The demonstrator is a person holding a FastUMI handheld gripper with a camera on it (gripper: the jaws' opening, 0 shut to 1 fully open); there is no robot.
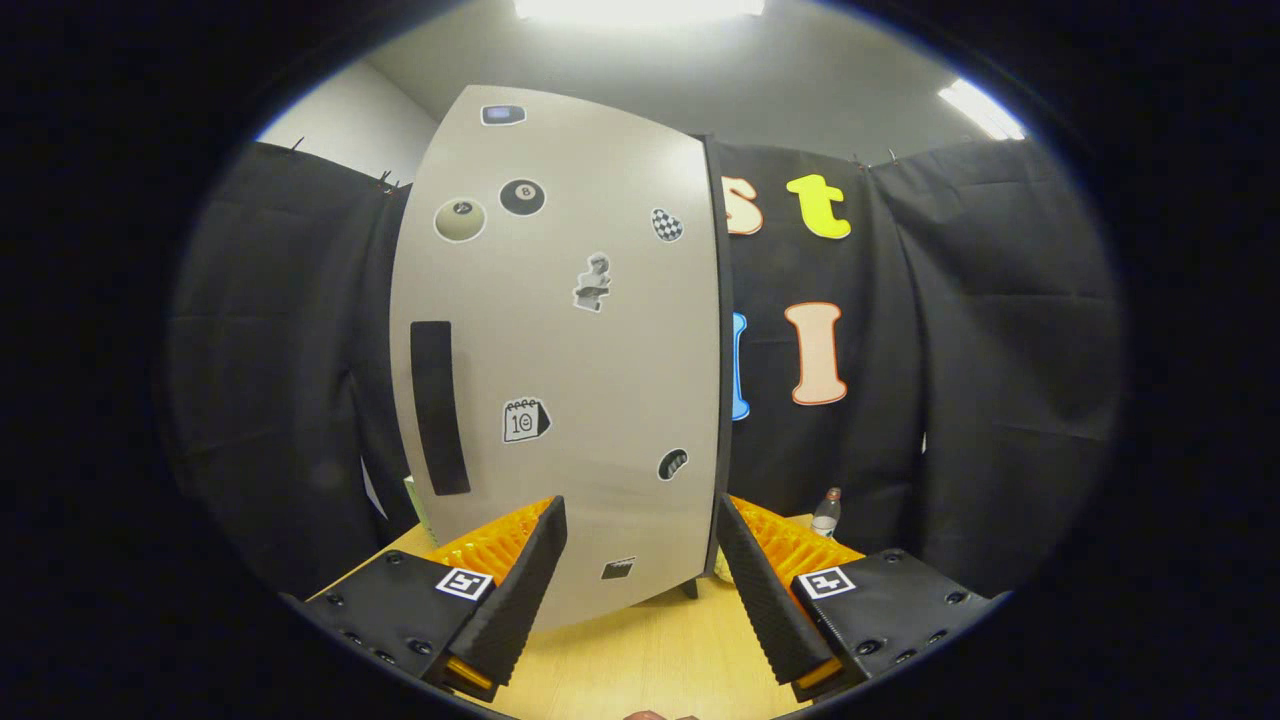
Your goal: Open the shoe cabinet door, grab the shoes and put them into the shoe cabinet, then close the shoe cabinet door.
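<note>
- Gripper view: the shoe cabinet (560, 350) is seen standing upright on the wooden desk (640, 660), just ahead of the claw (640, 560), with the booth's black cloth wall behind it.
- The cabinet's pale door (600, 400) is faced almost squarely and is dotted with small stickers (522, 196); a dark vertical handle strip (438, 405) is set near its left edge.
- The door's dark right edge (718, 350) is visible from top to bottom. Whether the door is fully shut or slightly ajar cannot be told from this angle.
- The claw is held wide open with nothing between its fingers; the lower part of the door is framed in the gap, and neither finger appears to be touching it.
- A small bottle (826, 512) is seen on the desk beyond the right finger, beside the cabinet.
- The step in hand is judged to be one of the door steps, opening or closing; which of the two cannot be settled, since the cabinet's inside is hidden.
- If opening is meant, the claw would need to be carried up and left to the handle strip, closed on it or hooked behind the door's edge, and the door swung outward.
</note>
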